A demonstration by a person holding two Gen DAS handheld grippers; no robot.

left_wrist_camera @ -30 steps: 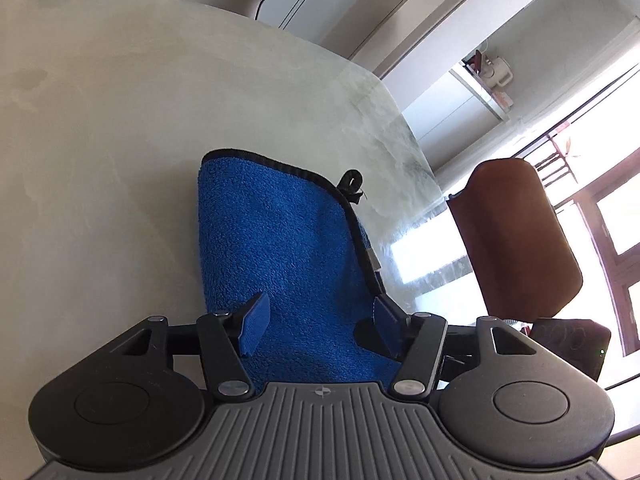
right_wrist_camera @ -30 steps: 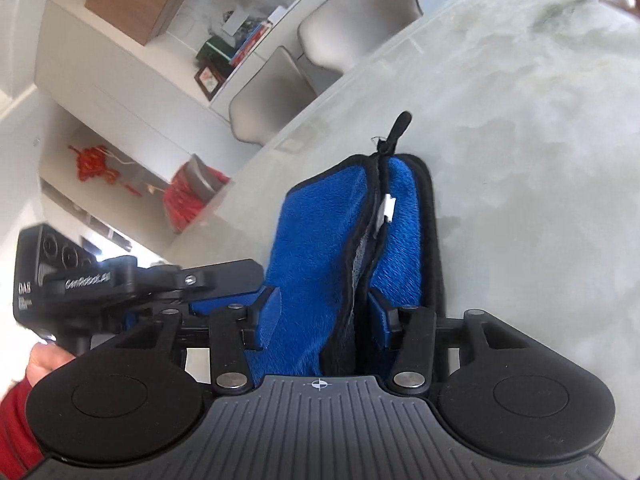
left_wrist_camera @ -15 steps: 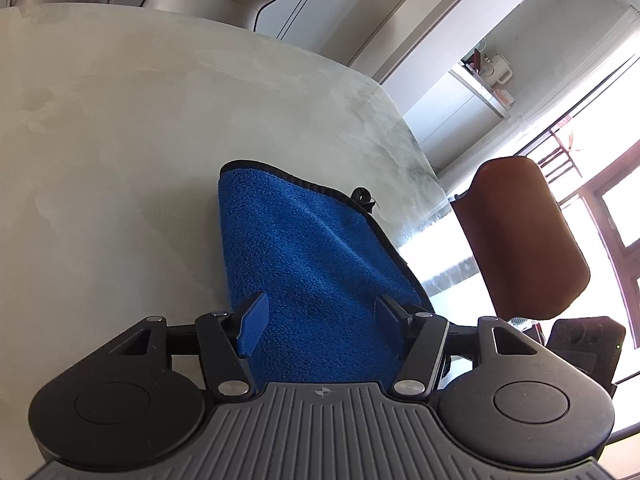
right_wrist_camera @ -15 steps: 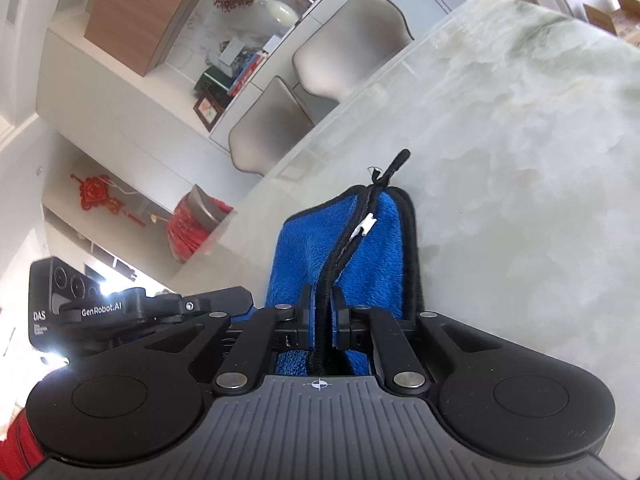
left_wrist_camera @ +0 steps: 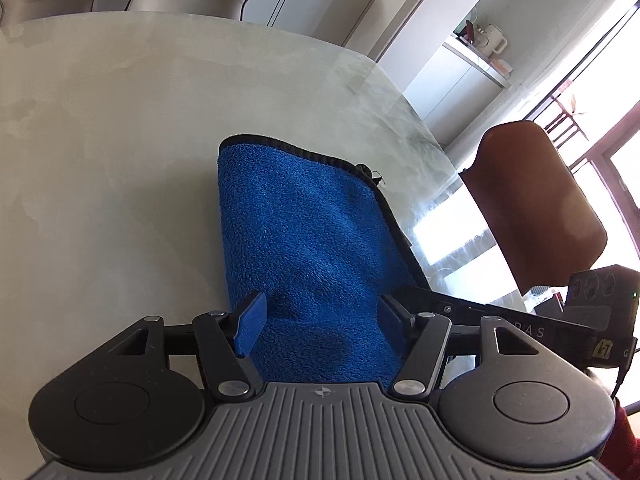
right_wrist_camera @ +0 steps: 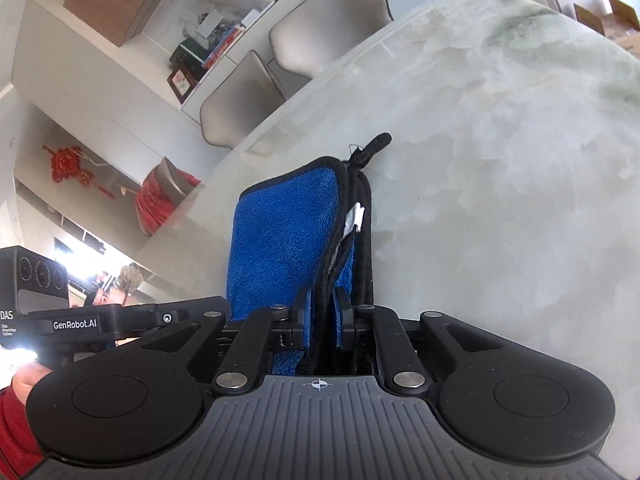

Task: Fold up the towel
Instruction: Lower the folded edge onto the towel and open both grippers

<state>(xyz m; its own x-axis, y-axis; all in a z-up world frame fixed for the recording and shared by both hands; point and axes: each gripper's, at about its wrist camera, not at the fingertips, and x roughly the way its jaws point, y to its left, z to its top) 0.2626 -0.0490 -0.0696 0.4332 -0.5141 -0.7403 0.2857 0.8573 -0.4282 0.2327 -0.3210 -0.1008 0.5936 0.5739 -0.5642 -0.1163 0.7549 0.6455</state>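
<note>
A blue towel (left_wrist_camera: pixel 304 240) with black trim lies folded on the pale marble table (left_wrist_camera: pixel 100 140). It also shows in the right wrist view (right_wrist_camera: pixel 284 236), with its hanging loop (right_wrist_camera: pixel 370 147) at the far corner and a white tag (right_wrist_camera: pixel 355 216) on the right edge. My left gripper (left_wrist_camera: pixel 320 320) is open, its blue pads on either side of the towel's near end. My right gripper (right_wrist_camera: pixel 322 316) is shut on the towel's stacked black-trimmed edges at the near right corner.
Grey chairs (right_wrist_camera: pixel 332 20) stand at the table's far side. A brown chair (left_wrist_camera: pixel 532 208) stands to the right in the left wrist view. The table edge (left_wrist_camera: pixel 424 128) runs close behind the towel. Each gripper's body shows in the other's view (right_wrist_camera: pixel 100 322).
My right gripper has shut on the towel's near right edge. The towel's open flap has come down flat. My left gripper stayed open and pulled back slightly.
</note>
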